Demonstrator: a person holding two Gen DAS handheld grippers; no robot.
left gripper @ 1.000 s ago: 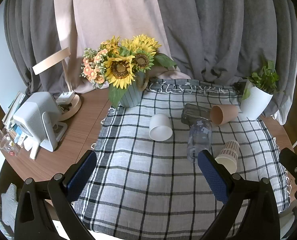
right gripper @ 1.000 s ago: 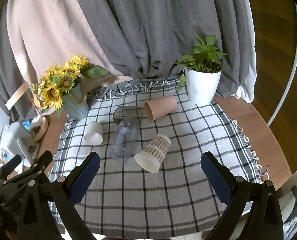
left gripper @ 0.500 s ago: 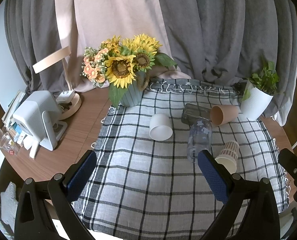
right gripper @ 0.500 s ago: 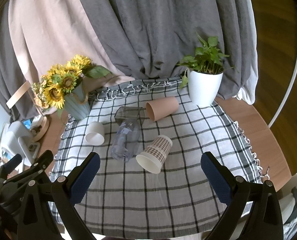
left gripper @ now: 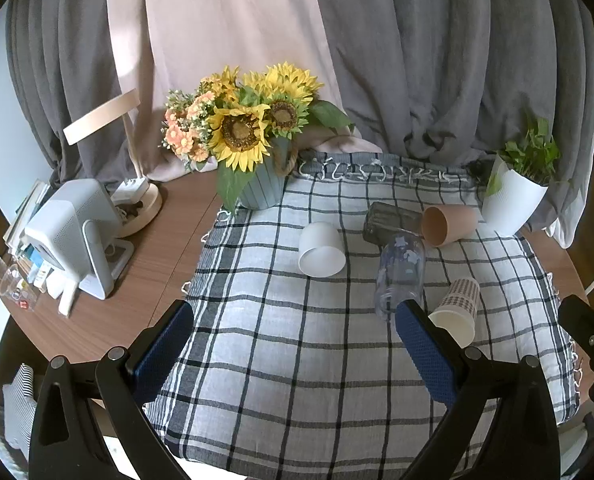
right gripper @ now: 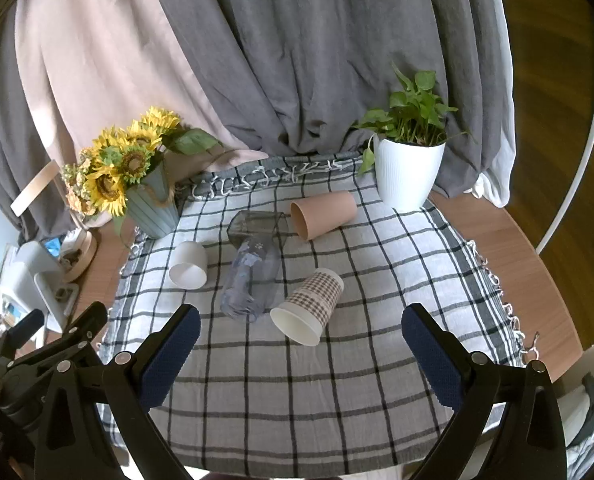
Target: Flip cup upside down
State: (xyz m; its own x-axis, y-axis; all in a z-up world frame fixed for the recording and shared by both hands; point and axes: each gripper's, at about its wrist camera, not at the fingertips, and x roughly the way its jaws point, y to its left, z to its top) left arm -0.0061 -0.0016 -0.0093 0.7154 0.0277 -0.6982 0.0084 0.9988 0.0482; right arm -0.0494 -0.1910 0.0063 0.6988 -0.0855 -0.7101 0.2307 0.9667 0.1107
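Several cups lie on their sides on a checked cloth (left gripper: 297,360): a white cup (left gripper: 321,250) (right gripper: 189,266), a clear plastic cup (left gripper: 401,276) (right gripper: 251,284), a checked paper cup (left gripper: 457,310) (right gripper: 309,306), a tan cup (left gripper: 449,224) (right gripper: 323,214) and a dark glass tumbler (left gripper: 391,224) (right gripper: 257,226). My left gripper (left gripper: 295,346) is open and empty above the cloth's near part. My right gripper (right gripper: 297,354) is open and empty, just short of the checked paper cup.
A sunflower vase (left gripper: 263,184) (right gripper: 153,208) stands at the cloth's far left corner and a white plant pot (left gripper: 513,204) (right gripper: 409,176) at the far right. A white device (left gripper: 77,232) and a lamp base (left gripper: 139,204) sit on the wooden table at left.
Both views have shifted very slightly; the cups have not moved and both grippers stay open.
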